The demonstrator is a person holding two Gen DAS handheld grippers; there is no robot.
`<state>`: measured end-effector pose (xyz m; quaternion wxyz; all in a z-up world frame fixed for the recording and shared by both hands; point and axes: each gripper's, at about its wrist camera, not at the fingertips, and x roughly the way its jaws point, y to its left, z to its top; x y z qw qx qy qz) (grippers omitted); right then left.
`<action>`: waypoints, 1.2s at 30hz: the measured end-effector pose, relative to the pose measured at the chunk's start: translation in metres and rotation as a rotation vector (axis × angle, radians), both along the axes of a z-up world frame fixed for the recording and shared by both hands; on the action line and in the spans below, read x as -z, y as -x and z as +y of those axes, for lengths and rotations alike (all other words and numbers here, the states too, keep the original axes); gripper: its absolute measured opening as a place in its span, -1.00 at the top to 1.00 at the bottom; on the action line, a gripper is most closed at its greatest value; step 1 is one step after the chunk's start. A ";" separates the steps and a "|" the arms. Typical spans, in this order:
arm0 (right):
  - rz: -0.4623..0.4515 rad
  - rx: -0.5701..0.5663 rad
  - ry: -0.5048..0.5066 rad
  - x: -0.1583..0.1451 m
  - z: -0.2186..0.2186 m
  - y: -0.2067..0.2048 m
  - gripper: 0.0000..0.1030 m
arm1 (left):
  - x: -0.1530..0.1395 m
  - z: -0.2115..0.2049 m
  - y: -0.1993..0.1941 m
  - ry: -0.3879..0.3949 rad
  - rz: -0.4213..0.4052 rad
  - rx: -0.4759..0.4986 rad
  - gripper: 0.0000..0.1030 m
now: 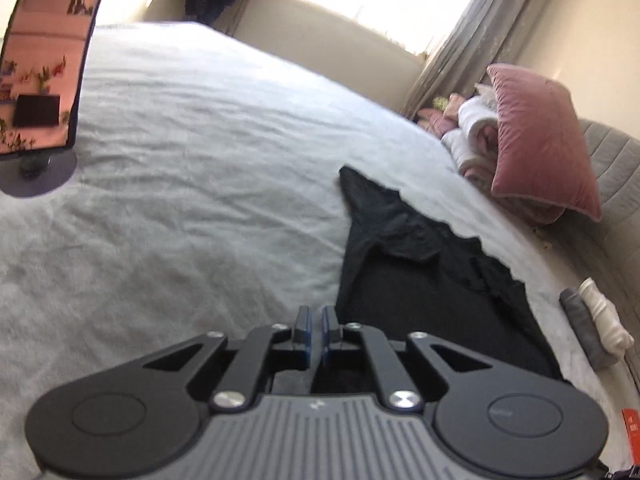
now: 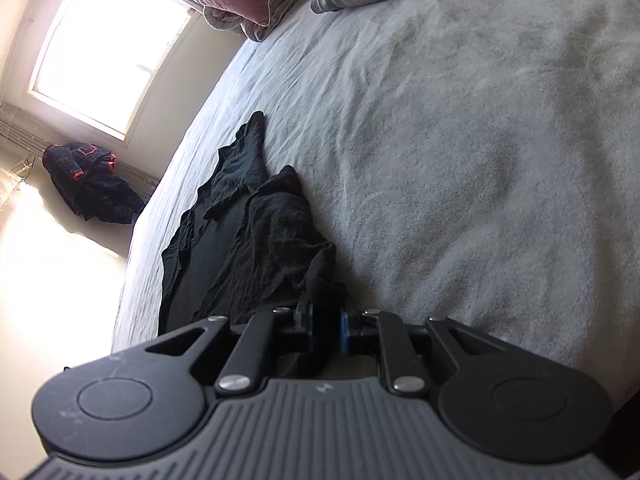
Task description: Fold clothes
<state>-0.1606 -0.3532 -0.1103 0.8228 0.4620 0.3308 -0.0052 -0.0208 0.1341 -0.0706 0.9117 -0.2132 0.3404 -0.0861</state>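
We hold two grippers over a bed (image 1: 180, 160) covered in a pale grey blanket, with a black garment (image 1: 420, 264) lying on it. In the left wrist view the garment runs as a long strip from right under the tool away toward the upper right, ending in a narrow tip near a pink pillow (image 1: 544, 140). Its long axis points almost straight ahead of both tools.

Our left gripper (image 1: 315, 328) sits at the garment's near left corner. Its blue pads are drawn nearly together with only a thin slit between them. Dark cloth shows just below and behind the pads, but we cannot tell whether the edge is pinched.

Our right gripper (image 2: 326, 330) sits at the other near corner. A bunched ridge of the black cloth rises into the gap between its pads, and the jaws appear clamped on that fold. From here the garment (image 2: 240, 240) stretches away toward the window (image 2: 108, 44), rumpled along its right side.

We judge both hands to be at the near end, equally close, so the fold would carry that end forward along the strip. A folded grey item (image 1: 580, 328) and a white roll (image 1: 604, 316) lie off to the side.
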 end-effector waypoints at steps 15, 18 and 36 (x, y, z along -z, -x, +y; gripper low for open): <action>0.005 0.007 -0.068 0.000 -0.007 -0.006 0.50 | -0.006 0.049 0.062 0.208 0.360 0.037 -0.16; -0.002 0.000 -0.061 -0.003 -0.004 -0.007 0.40 | 0.000 0.046 0.073 0.279 0.374 0.038 -0.16; -0.098 0.002 -0.243 -0.028 -0.011 -0.009 0.80 | -0.006 0.042 0.084 0.446 0.202 -0.089 0.91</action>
